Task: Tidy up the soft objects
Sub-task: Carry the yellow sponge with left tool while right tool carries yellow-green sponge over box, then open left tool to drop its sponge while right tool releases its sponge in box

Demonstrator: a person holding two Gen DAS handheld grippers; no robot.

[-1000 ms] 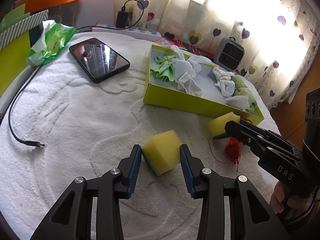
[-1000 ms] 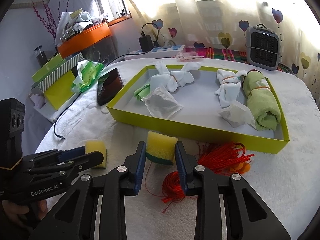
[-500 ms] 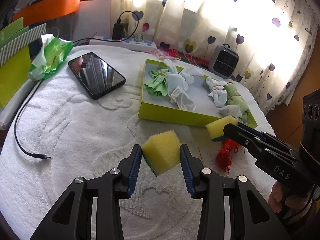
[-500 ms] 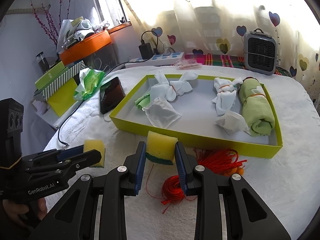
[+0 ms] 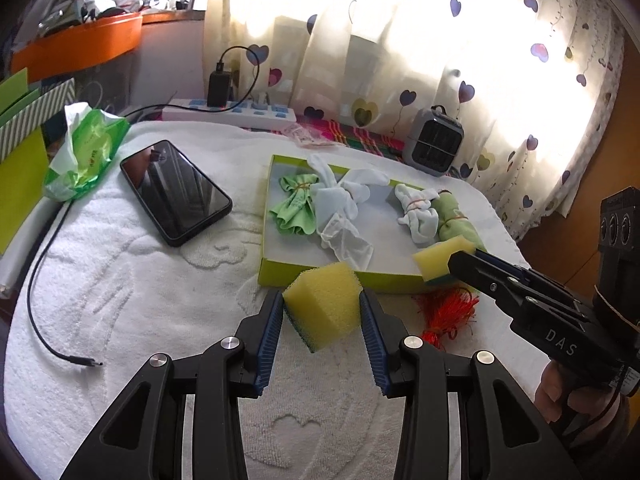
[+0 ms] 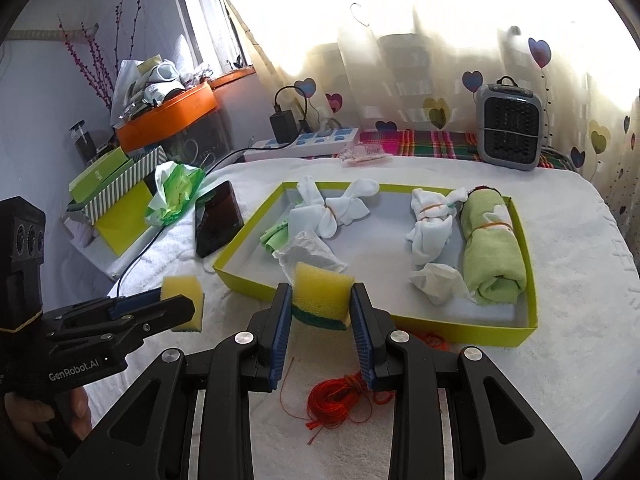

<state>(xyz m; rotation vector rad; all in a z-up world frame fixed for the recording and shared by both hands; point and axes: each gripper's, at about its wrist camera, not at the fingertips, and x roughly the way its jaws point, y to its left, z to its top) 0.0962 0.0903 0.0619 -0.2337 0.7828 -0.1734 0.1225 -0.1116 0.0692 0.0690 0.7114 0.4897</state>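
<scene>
My left gripper (image 5: 321, 312) is shut on a yellow sponge (image 5: 322, 306) and holds it in the air in front of the tray's near wall. My right gripper (image 6: 319, 312) is shut on a second yellow sponge with a green underside (image 6: 322, 294), also raised near the tray's front edge. The lime-green tray (image 6: 424, 322) holds tied white socks (image 6: 332, 210), a second white bundle (image 6: 430, 224), a rolled green towel (image 6: 494, 248) and a small green cloth (image 5: 298, 208). In the left wrist view the right gripper (image 5: 452, 258) carries its sponge (image 5: 440, 254).
Red thread (image 6: 340, 396) lies on the white towel-covered table (image 5: 140, 280) in front of the tray. A black phone (image 5: 174, 192), a green tissue pack (image 5: 86, 152) and a black cable (image 5: 44, 288) lie left. A power strip (image 5: 236, 114) and small heater (image 6: 508, 126) stand behind.
Both grippers have lifted their sponges up off the table and moved them forward toward the tray's near edge. Their grip has not changed.
</scene>
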